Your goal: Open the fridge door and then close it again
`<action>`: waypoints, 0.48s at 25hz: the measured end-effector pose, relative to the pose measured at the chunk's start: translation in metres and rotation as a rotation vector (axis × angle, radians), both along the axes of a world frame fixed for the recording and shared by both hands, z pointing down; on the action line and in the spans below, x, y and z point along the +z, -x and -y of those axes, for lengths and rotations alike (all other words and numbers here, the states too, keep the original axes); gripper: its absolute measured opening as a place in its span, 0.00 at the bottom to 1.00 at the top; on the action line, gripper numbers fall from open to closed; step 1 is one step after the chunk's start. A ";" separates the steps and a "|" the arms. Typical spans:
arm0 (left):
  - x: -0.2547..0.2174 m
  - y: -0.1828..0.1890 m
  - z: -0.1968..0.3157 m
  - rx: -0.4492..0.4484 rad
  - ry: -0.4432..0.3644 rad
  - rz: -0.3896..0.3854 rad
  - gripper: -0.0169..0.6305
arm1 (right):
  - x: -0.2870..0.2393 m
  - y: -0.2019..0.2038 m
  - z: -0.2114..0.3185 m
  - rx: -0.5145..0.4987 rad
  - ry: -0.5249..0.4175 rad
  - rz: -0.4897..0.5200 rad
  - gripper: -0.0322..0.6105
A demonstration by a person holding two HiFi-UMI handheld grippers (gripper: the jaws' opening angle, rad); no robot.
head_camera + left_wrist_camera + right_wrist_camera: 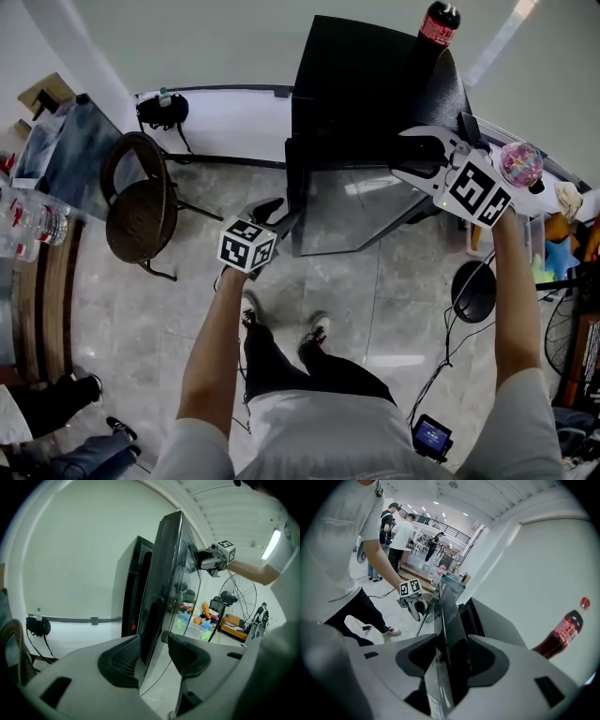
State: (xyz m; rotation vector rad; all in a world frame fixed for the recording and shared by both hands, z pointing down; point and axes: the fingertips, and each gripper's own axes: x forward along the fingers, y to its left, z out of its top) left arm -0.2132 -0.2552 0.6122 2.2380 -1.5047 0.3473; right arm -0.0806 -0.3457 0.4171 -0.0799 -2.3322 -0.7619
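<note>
While the fridge door point(347, 211) is standing swung out from the black fridge point(361, 75), here's the state left to right.

The left gripper point(278, 214) is straddling the door's free upright edge. Its jaws are sitting roughly half apart, with a pad on each side of the frame. They don't look to be clamping it, so the edge is between them but not held.

The right gripper point(405, 157) is sitting on the door's top edge, jaws closed onto the thick dark frame with both pads against it.

A cola bottle point(438, 23) is standing on the fridge top, far right.

Handling guess: the door is looking rigid and fairly heavy, swinging on its hinge, and the glass face is looking slick and breakable. I'm suggesting gripping the frame at the free edge, far from the hinge, never the pane, and easing it shut.
</note>
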 end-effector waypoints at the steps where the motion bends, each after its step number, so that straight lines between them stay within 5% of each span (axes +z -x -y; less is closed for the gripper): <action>1: -0.001 0.001 -0.002 -0.001 -0.004 -0.003 0.32 | 0.000 -0.001 0.000 -0.004 -0.001 0.002 0.37; 12: -0.011 -0.011 0.001 0.110 0.023 -0.007 0.43 | 0.001 -0.001 -0.006 -0.023 -0.016 0.007 0.36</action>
